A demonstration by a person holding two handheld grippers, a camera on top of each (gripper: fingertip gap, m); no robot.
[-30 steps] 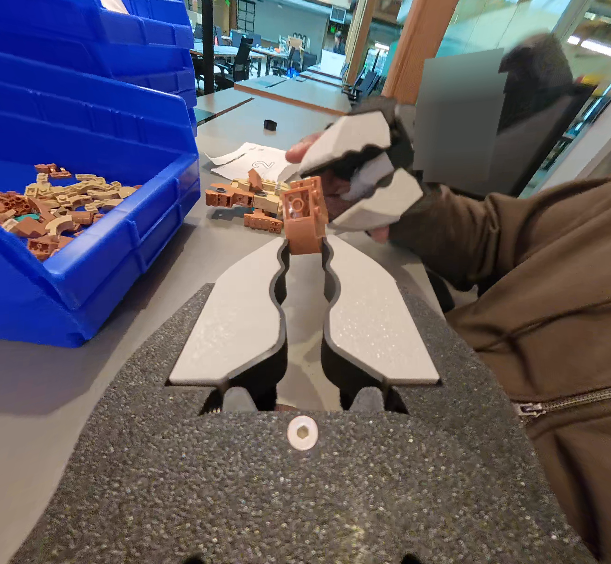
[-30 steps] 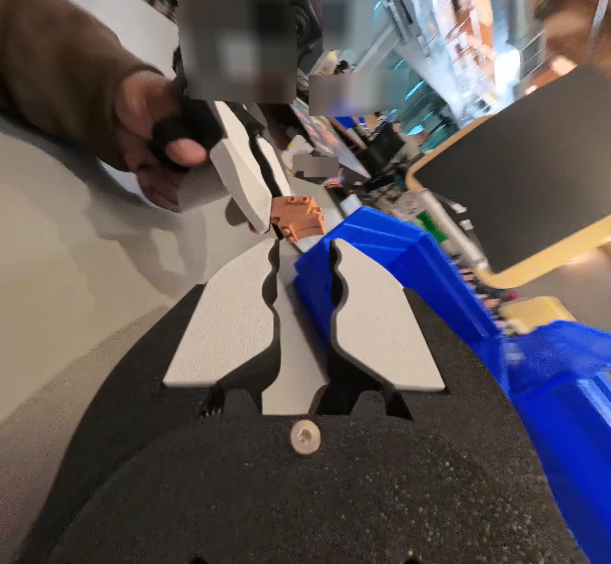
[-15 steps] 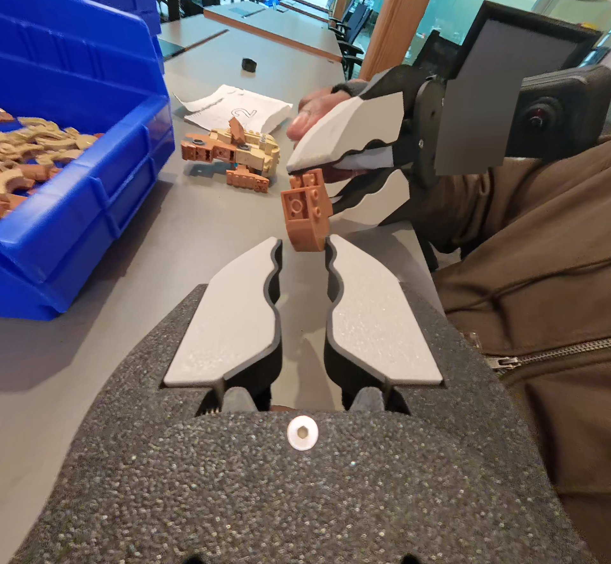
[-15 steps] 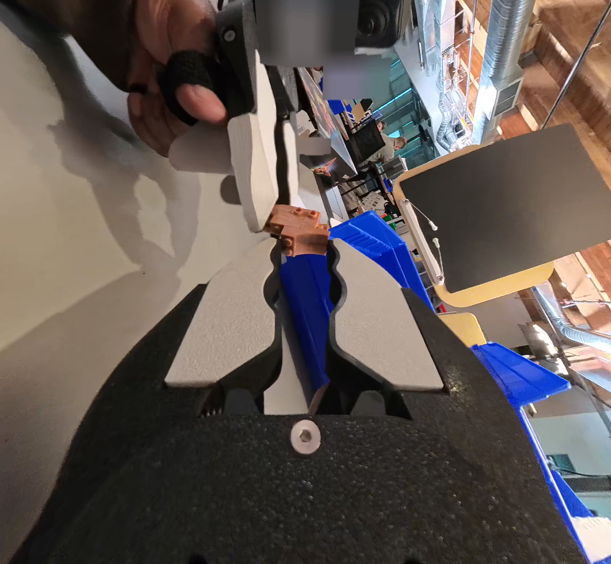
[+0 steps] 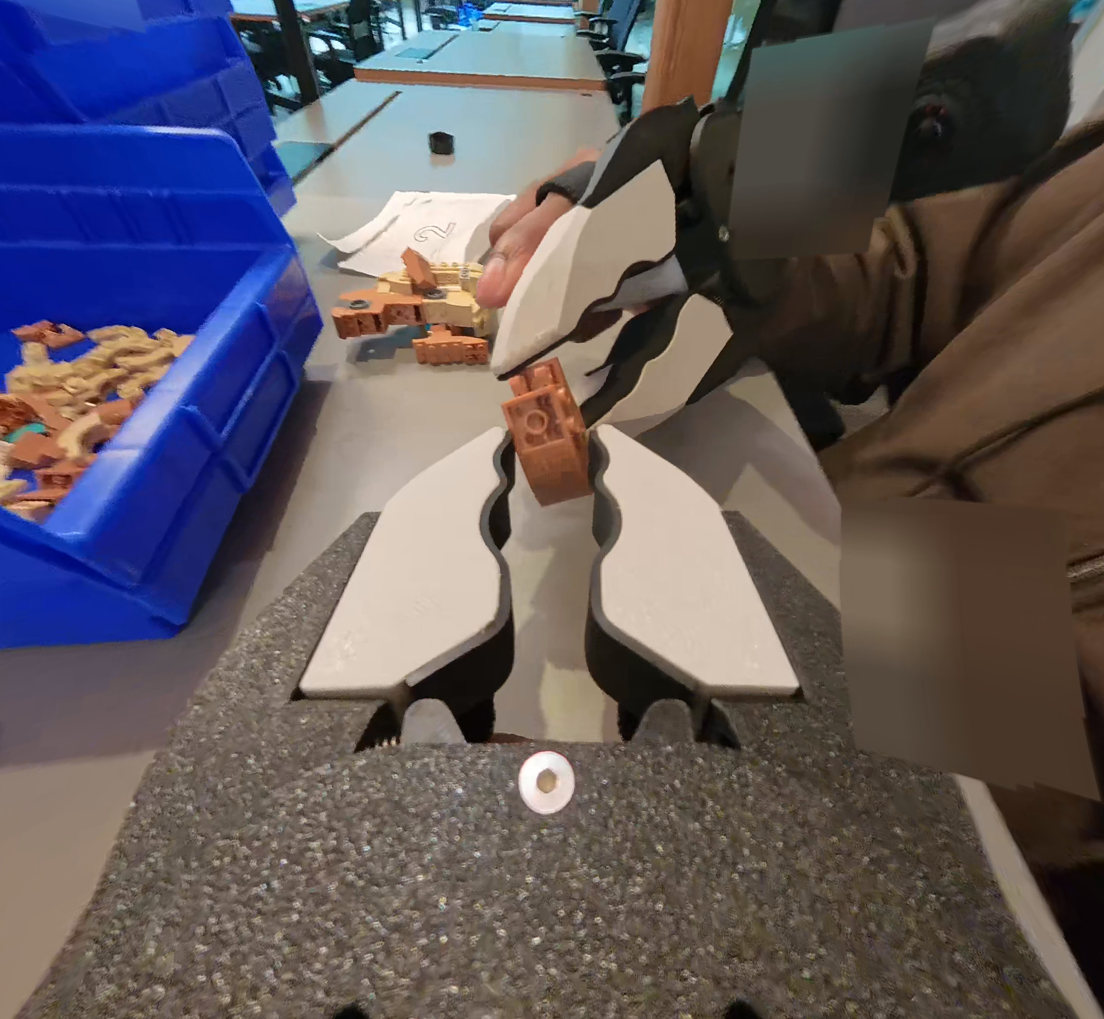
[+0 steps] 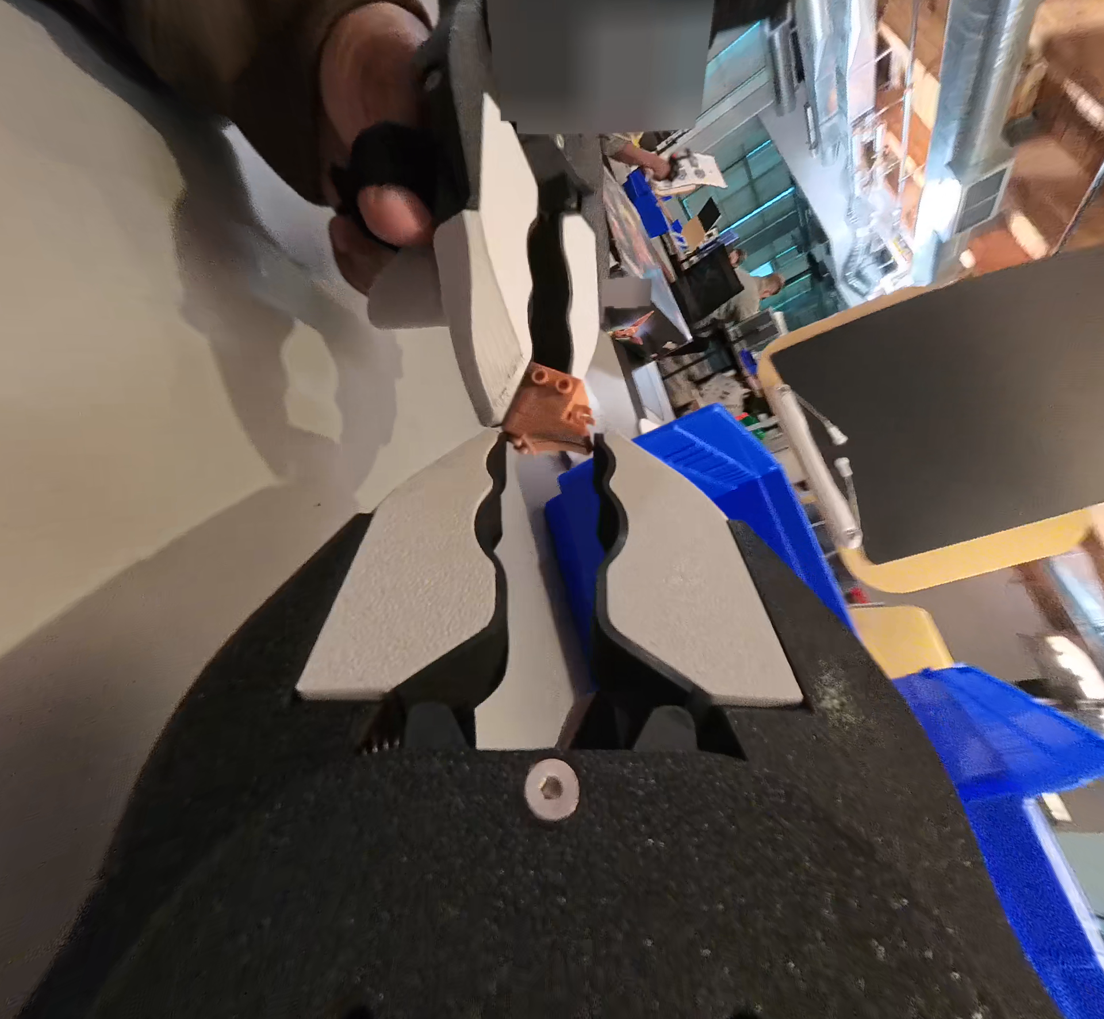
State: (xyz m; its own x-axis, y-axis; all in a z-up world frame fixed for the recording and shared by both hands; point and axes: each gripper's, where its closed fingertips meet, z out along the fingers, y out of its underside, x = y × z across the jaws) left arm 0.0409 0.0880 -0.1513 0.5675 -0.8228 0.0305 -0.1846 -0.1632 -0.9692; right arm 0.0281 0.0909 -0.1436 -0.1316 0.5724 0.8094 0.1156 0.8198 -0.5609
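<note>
Left gripper (image 5: 546, 440) is clamping a brown brick cluster (image 5: 552, 440) by its flat sides above the grey table (image 5: 388, 452); it looks light, rigid, slick.

Right gripper (image 6: 546, 443) is pinching the cluster's (image 6: 546, 414) other end, likely firmly.

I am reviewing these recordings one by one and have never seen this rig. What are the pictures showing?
There is no robot. A person holds a two-finger claw in each hand, and each claw has a camera looking along its fingers. One picture is from the left claw, the other from the right claw. The two meet tip to tip around a brown brick piece above the grey table. The right claw grips it. Whether the left claw also presses on it, I cannot tell. On the table are a blue bin of tan and brown bricks, a small brick model and a paper sheet.
</note>
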